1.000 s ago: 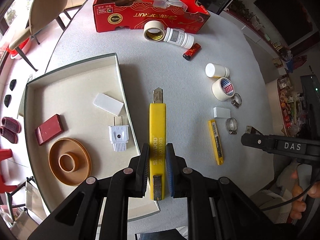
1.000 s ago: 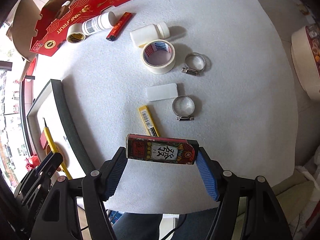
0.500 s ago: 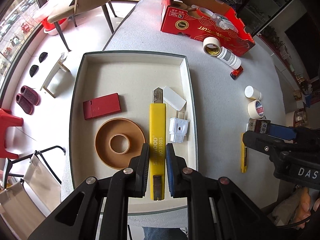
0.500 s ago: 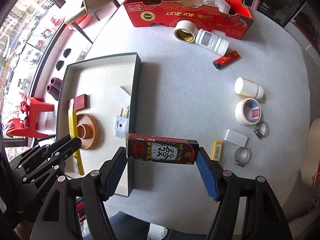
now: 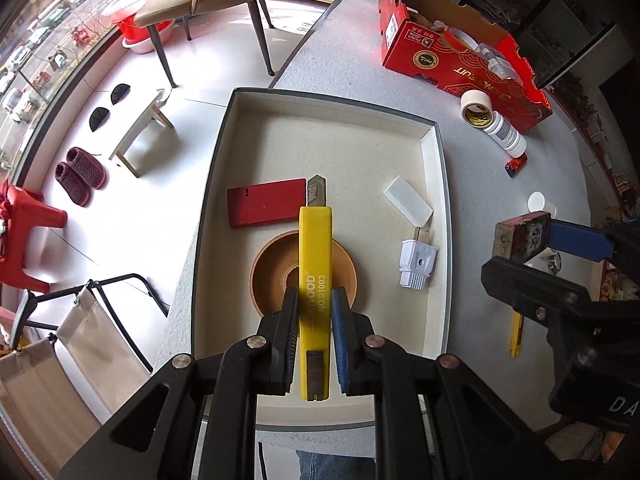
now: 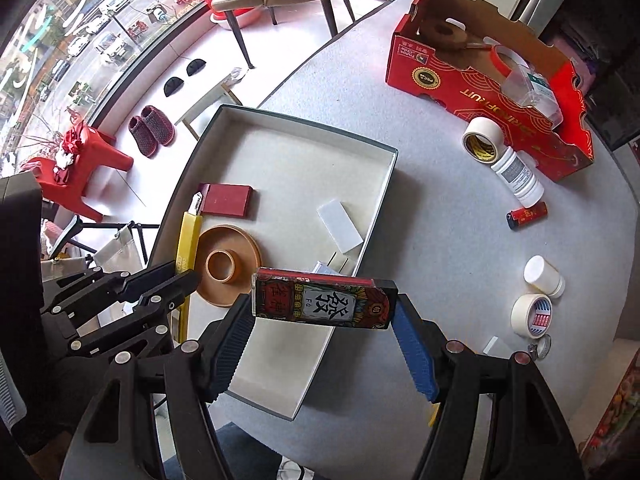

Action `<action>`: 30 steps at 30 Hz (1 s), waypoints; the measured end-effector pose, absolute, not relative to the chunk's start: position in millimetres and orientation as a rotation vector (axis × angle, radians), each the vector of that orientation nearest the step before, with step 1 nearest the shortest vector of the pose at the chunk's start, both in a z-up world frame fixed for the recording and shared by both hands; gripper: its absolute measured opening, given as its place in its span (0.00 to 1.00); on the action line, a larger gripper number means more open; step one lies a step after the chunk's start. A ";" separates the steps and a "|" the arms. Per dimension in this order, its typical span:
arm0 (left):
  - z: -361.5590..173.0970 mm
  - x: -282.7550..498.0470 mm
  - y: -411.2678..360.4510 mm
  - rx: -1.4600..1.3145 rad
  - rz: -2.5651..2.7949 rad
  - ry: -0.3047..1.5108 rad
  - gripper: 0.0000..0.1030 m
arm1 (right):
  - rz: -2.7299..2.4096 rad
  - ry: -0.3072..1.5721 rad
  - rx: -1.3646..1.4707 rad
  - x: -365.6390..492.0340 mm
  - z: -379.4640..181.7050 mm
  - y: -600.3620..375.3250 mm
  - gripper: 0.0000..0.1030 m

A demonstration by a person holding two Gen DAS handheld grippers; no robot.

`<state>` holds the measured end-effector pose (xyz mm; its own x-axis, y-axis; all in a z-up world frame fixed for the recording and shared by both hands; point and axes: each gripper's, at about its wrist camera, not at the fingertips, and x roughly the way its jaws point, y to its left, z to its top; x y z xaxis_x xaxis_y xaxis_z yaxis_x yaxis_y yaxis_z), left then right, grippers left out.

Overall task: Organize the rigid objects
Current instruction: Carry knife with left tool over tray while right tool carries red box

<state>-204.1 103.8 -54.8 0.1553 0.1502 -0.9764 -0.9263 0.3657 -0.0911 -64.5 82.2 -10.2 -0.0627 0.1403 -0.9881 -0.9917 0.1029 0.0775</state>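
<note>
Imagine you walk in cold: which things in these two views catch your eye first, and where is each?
The yellow utility knife, clamped in the left gripper, hangs over the shallow tray above the tan ring dish. The right gripper holds a red patterned box endwise at the tray's near edge. Behind stands a red carton.

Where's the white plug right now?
In the left wrist view, the white plug lies inside the tray, near its right wall, just below the white block.

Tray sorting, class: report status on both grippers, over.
Left gripper shut on yellow utility knife, over tray. Right gripper shut on red printed box at tray's near edge. Brown ring dish under knife; bare floor beyond.
</note>
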 end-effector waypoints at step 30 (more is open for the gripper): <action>-61.4 -197.1 126.4 -0.855 0.981 1.158 0.17 | 1.226 1.201 -1.013 -60.8 -17.0 104.0 0.69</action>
